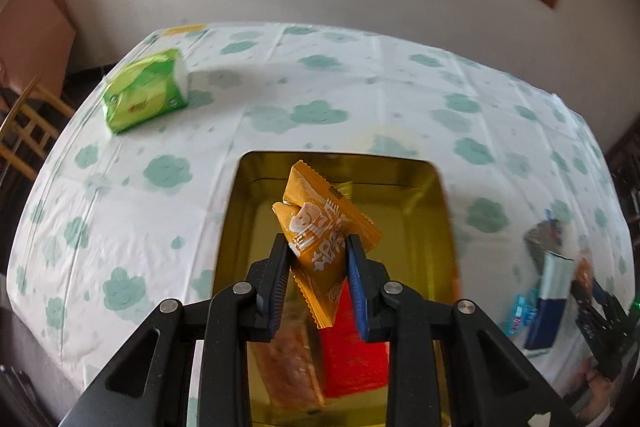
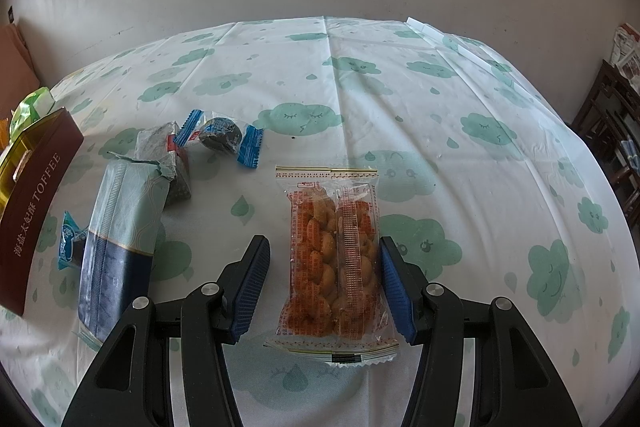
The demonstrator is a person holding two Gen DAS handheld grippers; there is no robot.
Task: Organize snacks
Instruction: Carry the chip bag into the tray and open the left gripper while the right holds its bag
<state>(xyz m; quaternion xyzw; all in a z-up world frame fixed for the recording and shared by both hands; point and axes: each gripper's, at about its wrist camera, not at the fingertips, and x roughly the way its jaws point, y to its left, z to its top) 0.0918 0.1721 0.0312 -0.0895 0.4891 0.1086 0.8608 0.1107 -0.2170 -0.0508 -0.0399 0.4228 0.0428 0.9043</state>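
My left gripper (image 1: 318, 247) is shut on an orange snack packet (image 1: 320, 215) and holds it tilted above an open gold tin (image 1: 424, 227). In the tin lie a red packet (image 1: 352, 355) and a clear packet of brown biscuit (image 1: 288, 367). My right gripper (image 2: 322, 241) is open and straddles a clear packet of orange snacks (image 2: 334, 255) that lies flat on the tablecloth, with its pads off the wrapper. The tin's dark red side (image 2: 32, 211), printed TOFFEE, stands at the left edge of the right wrist view.
Between tin and right gripper lie a pale-green-and-navy pouch (image 2: 116, 235), a grey wrapper (image 2: 164, 155), a blue-ended wrapped cookie (image 2: 220, 137) and a small blue sweet (image 2: 70, 239). A green tissue pack (image 1: 148, 91) sits far left. A wooden chair (image 1: 24, 123) stands beyond the table's left edge.
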